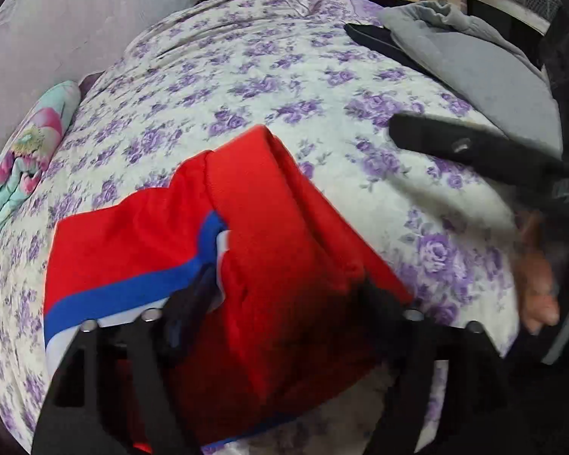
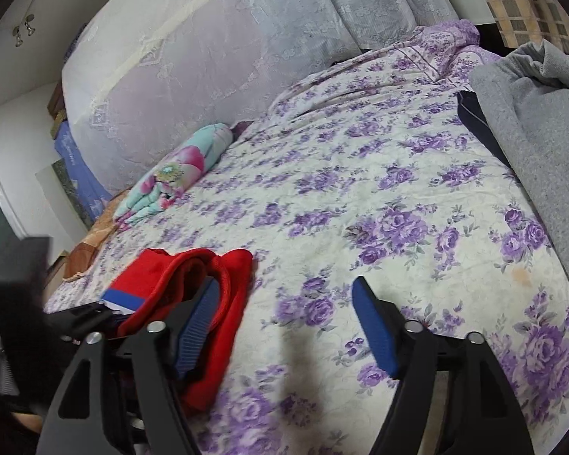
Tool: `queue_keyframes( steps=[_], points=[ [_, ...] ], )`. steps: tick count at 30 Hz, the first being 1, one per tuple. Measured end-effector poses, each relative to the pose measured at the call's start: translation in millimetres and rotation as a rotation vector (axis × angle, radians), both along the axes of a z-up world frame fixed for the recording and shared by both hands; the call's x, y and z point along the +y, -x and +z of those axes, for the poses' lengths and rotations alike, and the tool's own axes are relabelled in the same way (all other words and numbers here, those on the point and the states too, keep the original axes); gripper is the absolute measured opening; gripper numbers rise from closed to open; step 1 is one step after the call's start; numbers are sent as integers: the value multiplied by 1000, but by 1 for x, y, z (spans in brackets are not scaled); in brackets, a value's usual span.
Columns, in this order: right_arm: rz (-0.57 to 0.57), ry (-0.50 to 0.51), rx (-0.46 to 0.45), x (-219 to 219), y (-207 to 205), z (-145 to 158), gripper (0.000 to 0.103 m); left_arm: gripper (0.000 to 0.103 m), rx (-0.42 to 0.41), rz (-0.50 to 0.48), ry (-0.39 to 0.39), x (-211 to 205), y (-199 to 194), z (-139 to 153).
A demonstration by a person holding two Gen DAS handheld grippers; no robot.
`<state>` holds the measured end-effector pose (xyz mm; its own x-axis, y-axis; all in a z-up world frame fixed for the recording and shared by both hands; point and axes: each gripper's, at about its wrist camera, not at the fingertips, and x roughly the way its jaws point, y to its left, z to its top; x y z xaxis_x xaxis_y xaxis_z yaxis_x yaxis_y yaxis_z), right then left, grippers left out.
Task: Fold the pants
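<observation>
Red cloth fills the space between the jaws of the left gripper [image 1: 284, 303] at the bottom centre of its frame; the jaws stand wide apart, and whether the pads press the fabric I cannot tell. The right gripper [image 2: 288, 326] is released, its blue pads [image 2: 371, 330] spread over bare flowered bedspread [image 2: 360, 159], with the left pad just beside the cloth. The red pants [image 1: 246, 235], with a blue and white stripe, lie bunched at lower left in both views, doubled over in thick layers. Folding looks partly done: the bundle appears compact but loose, probably needing a final fold or smoothing. Grey clothes [image 2: 542, 121] rest upper right.
</observation>
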<state>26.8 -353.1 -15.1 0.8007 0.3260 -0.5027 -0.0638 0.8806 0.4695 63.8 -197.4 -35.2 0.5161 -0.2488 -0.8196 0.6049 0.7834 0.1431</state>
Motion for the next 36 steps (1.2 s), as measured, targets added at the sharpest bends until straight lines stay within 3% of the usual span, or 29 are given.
queue_keyframes(
  steps=[3,6,9,10,14,16,19,21,25,27,28,30,32,33,36],
  points=[
    [42,-23,-5,0,1,8,87,89,113,1,130,18,-7,18],
    [131,-155,37,-2,-9,13,91,92,192,-4,295,48,-2,50],
    [245,-301,136,7,-27,10,98,98,183,6,432,90,6,79],
    [292,-352,207,15,-38,4,99,98,194,29,461,105,3,81],
    [325,-376,380,40,-64,-13,99,98,358,262,636,190,-35,43],
    [338,-387,432,50,-73,-20,100,98,440,335,707,212,-53,19],
    [361,-414,478,62,-78,-23,100,98,550,349,787,216,-74,-14],
    [422,-454,532,72,-87,-26,100,98,601,337,792,204,-83,-29],
    [478,-437,581,93,-103,-31,99,98,589,278,739,176,-91,-33],
    [494,-416,556,101,-106,-28,64,98,589,269,741,173,-94,-33],
    [501,-419,553,103,-107,-28,41,98,593,266,754,172,-93,-33],
    [488,-469,538,99,-104,-31,38,94,590,266,777,178,-93,-31],
    [483,-437,483,94,-94,-22,36,65,582,276,798,185,-89,-27],
    [481,-440,467,89,-89,-18,36,58,593,267,823,188,-87,-24],
    [480,-482,429,75,-80,-10,36,54,588,236,824,183,-76,-13]
  ],
)
